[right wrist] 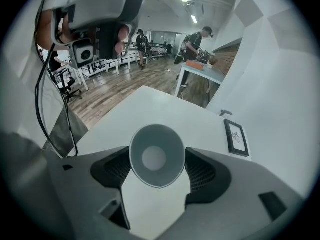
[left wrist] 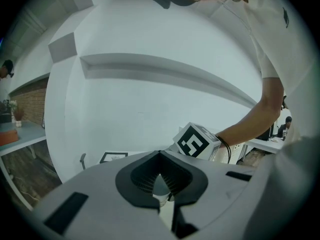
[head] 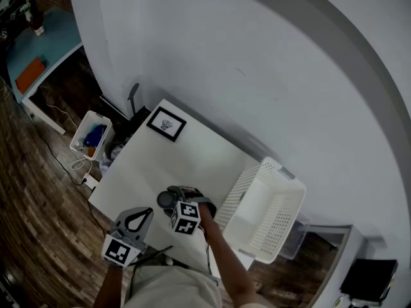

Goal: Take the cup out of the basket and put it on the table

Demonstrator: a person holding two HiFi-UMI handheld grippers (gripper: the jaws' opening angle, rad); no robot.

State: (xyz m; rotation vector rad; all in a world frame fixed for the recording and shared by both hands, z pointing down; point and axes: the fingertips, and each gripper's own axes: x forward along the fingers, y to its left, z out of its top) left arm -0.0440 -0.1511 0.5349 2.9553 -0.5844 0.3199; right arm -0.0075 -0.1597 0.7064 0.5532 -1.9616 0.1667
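A pale paper cup point(right wrist: 157, 155) sits mouth-up between the jaws of my right gripper point(right wrist: 158, 160), and the pads press its sides. In the head view that gripper point(head: 168, 199) points steeply down over the white table point(head: 160, 162), left of the white perforated basket point(head: 282, 175), with the cup point(head: 165, 199) a dark round shape at its tip. Whether the cup's base touches the table I cannot tell. My left gripper point(head: 149, 212) hovers at the table's near edge, shut and holding nothing; its tips meet in its own view point(left wrist: 160, 154).
A small framed picture point(head: 166, 124) lies at the table's far corner by the wall. On the floor to the left stand a white bin point(head: 90, 136) and cables. The right gripper's marker cube point(left wrist: 196, 140) shows ahead of the left gripper.
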